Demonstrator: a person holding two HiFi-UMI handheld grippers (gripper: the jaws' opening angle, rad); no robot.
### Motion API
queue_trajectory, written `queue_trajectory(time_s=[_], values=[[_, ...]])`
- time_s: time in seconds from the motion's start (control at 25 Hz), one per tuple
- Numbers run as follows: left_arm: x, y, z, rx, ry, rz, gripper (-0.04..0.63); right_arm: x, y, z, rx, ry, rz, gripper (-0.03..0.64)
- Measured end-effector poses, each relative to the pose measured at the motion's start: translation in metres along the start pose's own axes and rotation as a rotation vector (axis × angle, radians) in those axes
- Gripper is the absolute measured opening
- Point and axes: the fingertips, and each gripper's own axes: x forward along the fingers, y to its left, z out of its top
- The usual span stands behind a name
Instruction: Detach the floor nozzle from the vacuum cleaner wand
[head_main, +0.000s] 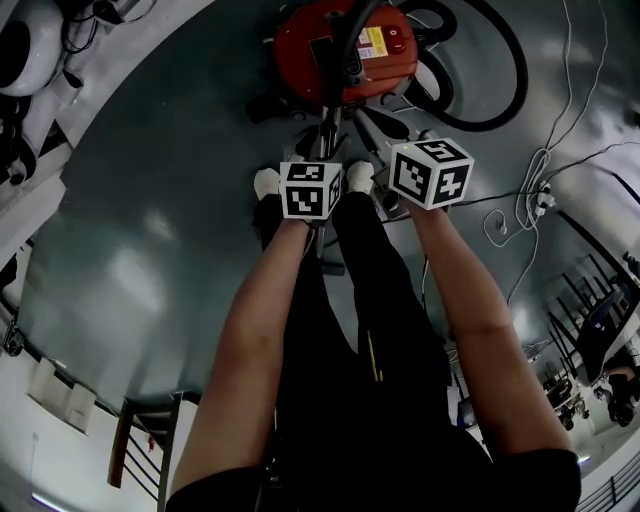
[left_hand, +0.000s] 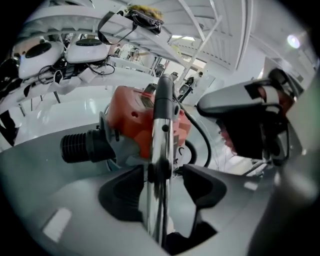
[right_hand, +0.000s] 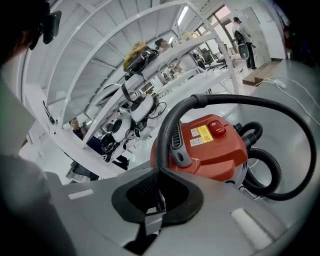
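Forearms reach straight down in the head view. The left tool (head_main: 312, 186) is set over the long chrome vacuum wand (head_main: 328, 135), which runs from the red canister vacuum cleaner (head_main: 345, 50) back between the person's white shoes (head_main: 266, 183). That placement is presumably to steady the wand. The right tool (head_main: 430, 172) hangs just beside it, to the right. I cannot pick out the floor nozzle, because the tool and legs hide the wand's near end.

In the left gripper view, the two black jaws are clamped on the wand, one each side, at a dark collar (left_hand: 156, 172). This hold looks meant to fix the tube while the nozzle end is worked loose. A dark shape (left_hand: 180, 242) at the bottom edge may be the nozzle.

In the right gripper view, the jaws are pressed together on nothing and point at the canister and its black hose (right_hand: 240, 100). That tool seems free to take the nozzle.
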Motion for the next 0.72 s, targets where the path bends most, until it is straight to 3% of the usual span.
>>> queue_trajectory(time_s=[0.2,0.28,0.72], values=[[0.021,0.004,-0.003,0.014,0.036,0.010,0.242,0.002,0.001,0.001,-0.012,0.015,0.004,-0.002],[0.027,0.006,-0.005,0.020,0.064,-0.004,0.169,0.001,0.000,-0.002,-0.017,0.023,0.005,-0.002],[0.008,-0.012,-0.009,0.067,0.144,-0.077,0.160,-0.009,0.005,0.006,-0.029,-0.006,0.060,0.003]])
